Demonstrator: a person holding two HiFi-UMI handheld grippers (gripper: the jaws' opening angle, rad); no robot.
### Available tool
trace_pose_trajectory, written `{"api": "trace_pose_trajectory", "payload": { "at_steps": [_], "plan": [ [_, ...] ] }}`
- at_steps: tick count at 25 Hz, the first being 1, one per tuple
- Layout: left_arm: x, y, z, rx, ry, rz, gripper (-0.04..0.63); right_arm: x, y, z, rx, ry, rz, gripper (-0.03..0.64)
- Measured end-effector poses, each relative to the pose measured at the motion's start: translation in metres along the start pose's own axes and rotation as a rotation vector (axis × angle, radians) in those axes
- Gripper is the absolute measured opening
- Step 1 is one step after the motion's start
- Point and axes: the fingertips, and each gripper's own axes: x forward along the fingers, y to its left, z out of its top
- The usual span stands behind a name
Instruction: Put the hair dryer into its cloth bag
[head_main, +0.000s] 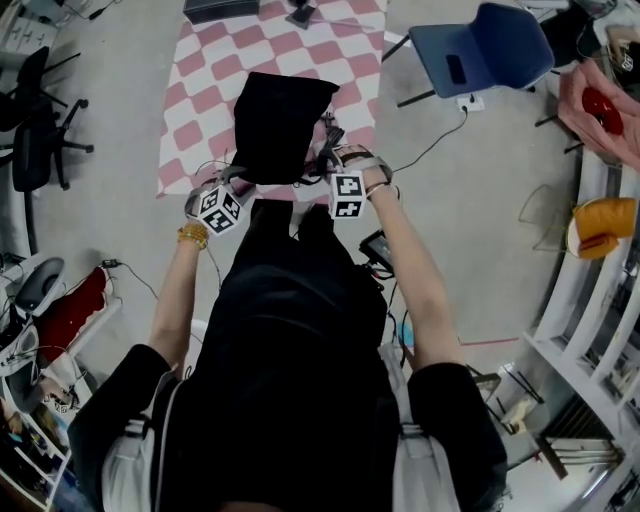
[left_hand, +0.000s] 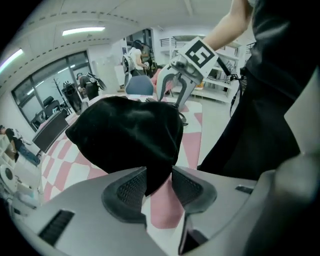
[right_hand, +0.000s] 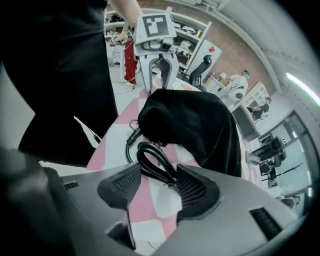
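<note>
A black cloth bag (head_main: 280, 122) lies bulging on a pink and white checked cloth (head_main: 200, 90). The hair dryer itself is hidden; only its black cord (right_hand: 155, 159) loops out from under the bag, with the plug (right_hand: 132, 136) beside it. My left gripper (left_hand: 159, 187) stands open at the bag's near left corner, and that corner (left_hand: 156, 172) hangs between its pads. Open too, my right gripper (right_hand: 152, 187) is at the near right, with the cord loop between its jaws close to the right pad. In the head view both grippers (head_main: 240, 180) (head_main: 335, 158) sit at the bag's near edge.
A blue chair (head_main: 480, 45) stands beyond the cloth at the right, a black office chair (head_main: 35, 130) at the far left. White shelving (head_main: 590, 300) runs down the right side. A dark device (head_main: 378, 248) lies on the floor by my right arm.
</note>
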Motion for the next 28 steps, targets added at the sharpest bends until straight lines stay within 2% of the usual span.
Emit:
{"api": "trace_pose_trajectory", "payload": {
  "at_steps": [3, 7, 11, 15, 18, 22, 23, 24, 25, 28],
  "plan": [
    [0.012, -0.004, 0.010, -0.035, 0.001, -0.004, 0.137, 0.000, 0.009, 0.021, 0.044, -0.055, 0.060, 0.215],
    [0.020, -0.007, 0.035, -0.074, -0.055, -0.012, 0.137, 0.000, 0.011, 0.051, 0.184, -0.162, 0.089, 0.213],
    [-0.005, -0.005, 0.032, -0.051, -0.083, 0.019, 0.146, -0.014, 0.012, 0.054, 0.110, -0.185, 0.063, 0.213],
    [-0.032, 0.006, -0.011, -0.048, -0.021, 0.076, 0.196, -0.032, 0.010, 0.047, 0.029, -0.195, 0.049, 0.216],
    [-0.032, 0.015, -0.038, -0.082, 0.024, 0.081, 0.218, -0.027, 0.012, 0.057, 0.012, -0.209, 0.079, 0.238],
    [-0.017, 0.028, -0.038, -0.079, 0.025, 0.070, 0.225, -0.002, 0.013, 0.073, -0.017, -0.188, 0.100, 0.240],
    [-0.013, 0.031, -0.037, -0.070, 0.027, 0.069, 0.225, 0.003, 0.009, 0.075, -0.012, -0.180, 0.087, 0.204],
    [-0.009, 0.033, -0.035, -0.061, 0.031, 0.070, 0.225, 0.006, 0.003, 0.079, 0.015, -0.185, 0.073, 0.102],
    [-0.006, 0.036, -0.033, -0.053, 0.036, 0.071, 0.225, 0.003, -0.005, 0.083, 0.072, -0.207, 0.064, 0.053],
    [-0.002, 0.042, -0.029, -0.032, 0.041, 0.064, 0.216, -0.023, -0.039, 0.102, 0.331, -0.334, 0.077, 0.036]
  ]
}}
